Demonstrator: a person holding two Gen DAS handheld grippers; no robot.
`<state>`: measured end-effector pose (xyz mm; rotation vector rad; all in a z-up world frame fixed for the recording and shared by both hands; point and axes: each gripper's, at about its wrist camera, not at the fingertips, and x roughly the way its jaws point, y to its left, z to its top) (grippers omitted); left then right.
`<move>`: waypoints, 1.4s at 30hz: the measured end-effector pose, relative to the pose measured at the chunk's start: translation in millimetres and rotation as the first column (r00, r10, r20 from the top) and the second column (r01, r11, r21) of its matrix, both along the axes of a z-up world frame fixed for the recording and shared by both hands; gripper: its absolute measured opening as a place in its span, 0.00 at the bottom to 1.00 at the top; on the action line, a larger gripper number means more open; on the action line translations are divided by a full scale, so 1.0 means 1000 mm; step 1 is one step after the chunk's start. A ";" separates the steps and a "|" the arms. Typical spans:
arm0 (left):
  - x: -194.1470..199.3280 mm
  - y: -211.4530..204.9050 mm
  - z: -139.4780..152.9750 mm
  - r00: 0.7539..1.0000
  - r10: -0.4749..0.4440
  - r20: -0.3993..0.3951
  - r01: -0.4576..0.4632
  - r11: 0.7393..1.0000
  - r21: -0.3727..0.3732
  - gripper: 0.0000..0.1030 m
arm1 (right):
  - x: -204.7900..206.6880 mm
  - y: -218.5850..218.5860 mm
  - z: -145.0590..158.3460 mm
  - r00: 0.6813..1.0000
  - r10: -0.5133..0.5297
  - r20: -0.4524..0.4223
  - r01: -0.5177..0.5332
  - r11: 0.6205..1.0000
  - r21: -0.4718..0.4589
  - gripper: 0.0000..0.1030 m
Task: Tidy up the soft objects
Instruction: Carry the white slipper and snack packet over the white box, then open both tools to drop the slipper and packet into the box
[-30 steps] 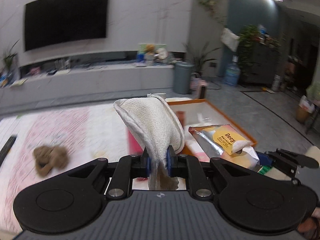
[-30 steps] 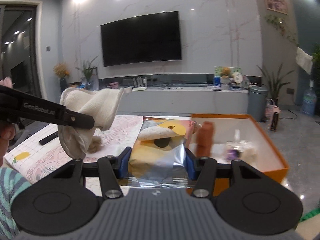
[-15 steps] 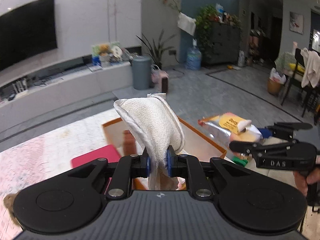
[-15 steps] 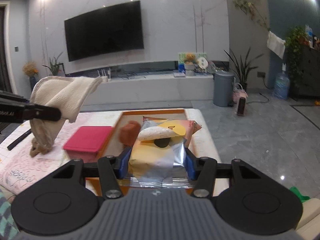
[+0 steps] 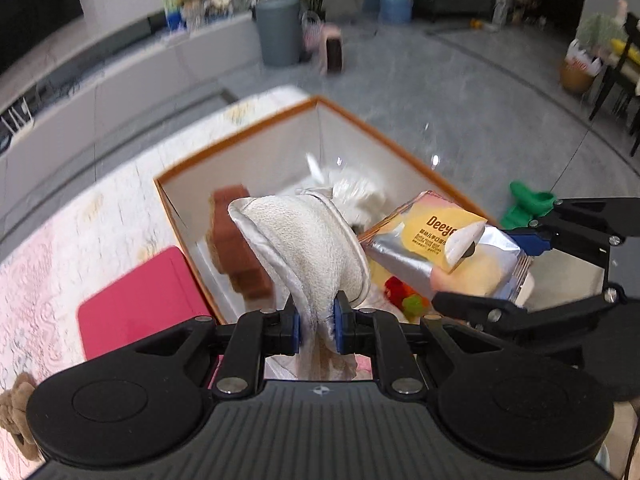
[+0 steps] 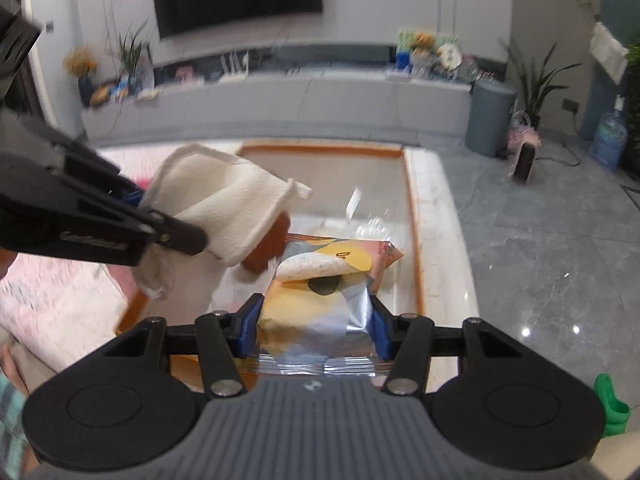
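My left gripper point(image 5: 316, 326) is shut on a white folded towel point(image 5: 308, 240) and holds it over the near left part of the orange-rimmed box point(image 5: 360, 126). The towel also shows in the right wrist view point(image 6: 224, 208). My right gripper point(image 6: 314, 330) is shut on a yellow and silver tissue pack point(image 6: 320, 296) and holds it above the box's near edge; the pack shows in the left wrist view point(image 5: 444, 248). Inside the box lie a brown plush piece point(image 5: 236, 248), a clear plastic bag point(image 5: 356, 192) and a colourful item point(image 5: 404, 296).
A pink flat lid or box point(image 5: 140, 304) lies on the patterned mat left of the orange box. A brown plush toy point(image 5: 16, 412) sits at the mat's near left edge. A green object point(image 5: 528, 204) lies on the grey floor to the right. A TV bench point(image 6: 280, 92) stands behind.
Both grippers have swung right and tilted down over the orange box, each keeping hold of its item. The towel and the tissue pack now hang close together above the box.
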<state>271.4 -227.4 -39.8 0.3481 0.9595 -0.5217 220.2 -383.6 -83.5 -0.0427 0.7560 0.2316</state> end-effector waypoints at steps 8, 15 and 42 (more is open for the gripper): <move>0.027 -0.023 -0.029 0.998 -0.011 -0.059 0.018 0.993 0.120 0.17 | 0.039 0.011 -0.022 0.992 0.074 -0.099 -0.084 0.991 -0.105 0.52; 0.039 -0.038 -0.046 0.996 -0.008 -0.088 0.026 0.979 0.204 0.19 | 0.058 0.012 -0.037 0.980 0.085 -0.182 -0.112 0.984 -0.138 0.53; 0.014 -0.037 -0.023 0.997 -0.077 -0.030 0.082 0.966 0.246 0.74 | 0.056 0.024 -0.013 0.974 0.104 -0.201 -0.159 0.946 -0.283 0.73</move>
